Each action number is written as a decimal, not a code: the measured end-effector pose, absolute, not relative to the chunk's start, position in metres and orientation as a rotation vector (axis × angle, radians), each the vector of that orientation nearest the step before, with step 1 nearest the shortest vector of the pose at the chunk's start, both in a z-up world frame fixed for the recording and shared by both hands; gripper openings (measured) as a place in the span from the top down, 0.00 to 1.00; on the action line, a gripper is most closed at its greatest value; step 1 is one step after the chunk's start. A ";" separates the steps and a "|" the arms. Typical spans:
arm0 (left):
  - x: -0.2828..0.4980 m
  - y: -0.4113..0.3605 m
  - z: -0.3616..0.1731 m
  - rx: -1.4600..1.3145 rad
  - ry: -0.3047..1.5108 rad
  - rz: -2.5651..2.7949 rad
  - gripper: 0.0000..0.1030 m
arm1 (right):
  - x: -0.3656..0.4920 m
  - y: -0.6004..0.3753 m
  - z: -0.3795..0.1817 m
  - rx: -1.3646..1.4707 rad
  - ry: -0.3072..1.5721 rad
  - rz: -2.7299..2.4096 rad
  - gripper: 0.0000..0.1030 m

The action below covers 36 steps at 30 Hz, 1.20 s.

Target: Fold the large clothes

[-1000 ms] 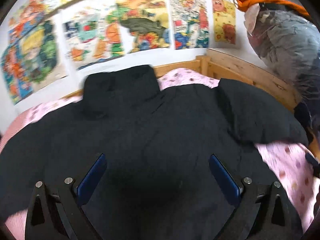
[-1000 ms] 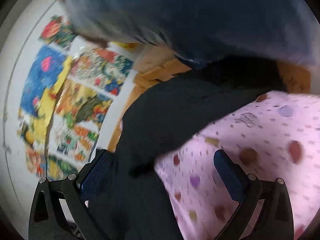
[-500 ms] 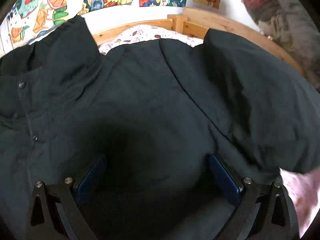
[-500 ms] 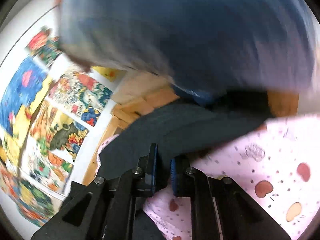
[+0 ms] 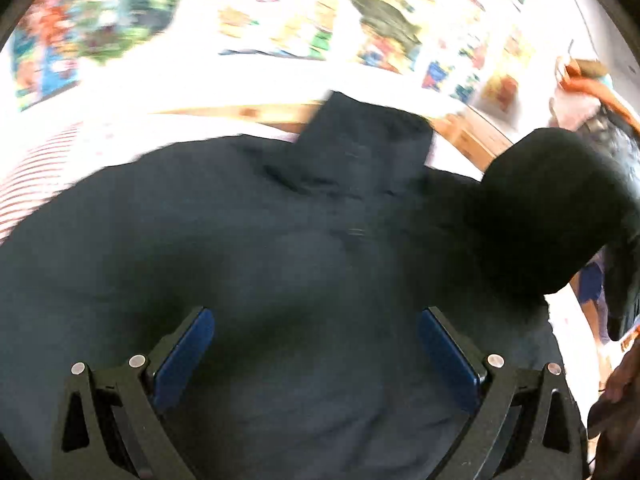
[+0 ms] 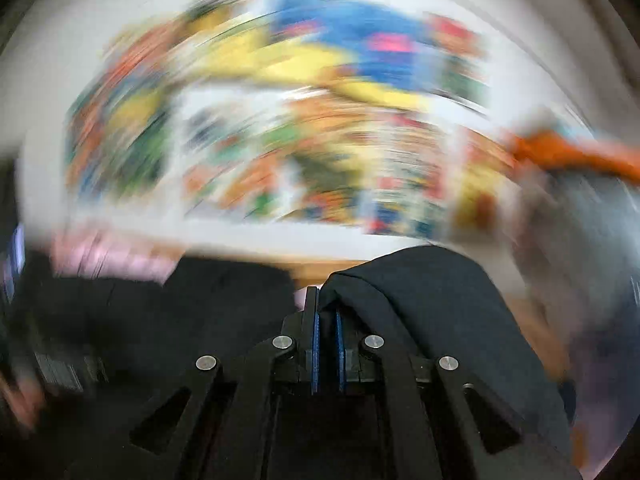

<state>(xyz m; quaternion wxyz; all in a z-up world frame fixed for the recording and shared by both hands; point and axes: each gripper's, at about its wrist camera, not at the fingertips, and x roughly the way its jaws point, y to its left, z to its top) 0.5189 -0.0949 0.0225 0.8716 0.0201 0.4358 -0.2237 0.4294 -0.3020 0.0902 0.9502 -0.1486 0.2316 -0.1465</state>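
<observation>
Fabric from a dark jacket [image 5: 280,248] fills most of the left wrist view, spread over a bed whose pink sheet [image 5: 36,172] shows just past the jacket's far-left edge. The left gripper [image 5: 316,344] hangs over the jacket's body with its 2 blue pads [image 5: 186,354] spread wide apart and nothing between them, though whether they touch the cloth cannot be told. Beyond the jacket's collar [image 5: 368,140] runs the wooden bed frame [image 5: 248,112], and above that a white wall with colourful posters [image 5: 380,12], all smeared by blur. At the jacket's right side a sleeve [image 5: 548,216] rises as a rounded dark hump off the bed; only this view shows that lifted shape whole, along with the full spread of the body. The right wrist view shows what the left one hides: the right gripper [image 6: 326,320] is clenched, its 2 pads nearly together with a fold of the jacket's [image 6: 440,312] dark cloth pinched between them and draped over its right finger. Left of that fold, more dark fabric lies below a strip of the pink sheet [image 6: 112,256]. The posters [image 6: 280,120] behind the jacket are heavily streaked here, and an orange object [image 6: 576,156] shows at the upper right, too blurred to identify.
</observation>
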 end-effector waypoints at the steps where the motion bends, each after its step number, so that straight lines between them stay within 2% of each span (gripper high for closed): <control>1: 0.516 -0.075 0.024 0.044 0.894 -0.441 0.00 | 0.440 -0.280 0.075 -0.381 0.540 -0.243 0.94; 6: 0.513 -0.010 0.017 0.052 0.863 -0.359 0.00 | 0.460 -0.218 -0.015 -0.663 0.896 -0.083 0.93; 8: 0.512 0.000 0.009 0.048 0.875 -0.358 0.00 | 0.459 -0.205 -0.051 -0.738 1.030 -0.034 0.90; 9: 0.512 0.001 0.005 0.045 0.880 -0.363 0.00 | 0.454 -0.202 -0.060 -0.747 1.060 -0.023 0.79; 12: 0.510 -0.005 0.000 0.049 0.862 -0.412 0.00 | 0.422 -0.195 -0.059 -0.742 1.037 -0.041 0.75; 14: 0.509 -0.016 0.002 0.048 0.840 -0.470 0.00 | 0.400 -0.199 -0.042 -0.629 1.041 -0.033 0.67; 16: 0.505 -0.033 0.007 0.049 0.816 -0.542 0.00 | 0.375 -0.206 -0.031 -0.521 1.042 -0.017 0.43; 18: 0.495 -0.059 0.011 0.068 0.777 -0.626 0.00 | 0.340 -0.222 -0.018 -0.349 1.033 0.034 0.34; 21: 0.481 -0.097 0.014 0.114 0.727 -0.741 0.00 | 0.295 -0.260 -0.005 -0.149 0.985 -0.028 0.34; 29: 0.425 -0.224 0.017 0.218 0.646 -1.004 0.00 | 0.212 -0.365 0.003 0.057 0.838 -0.464 0.33; 36: 0.383 -0.334 0.011 0.387 0.706 -0.954 0.00 | 0.172 -0.428 -0.011 0.242 0.780 -0.677 0.33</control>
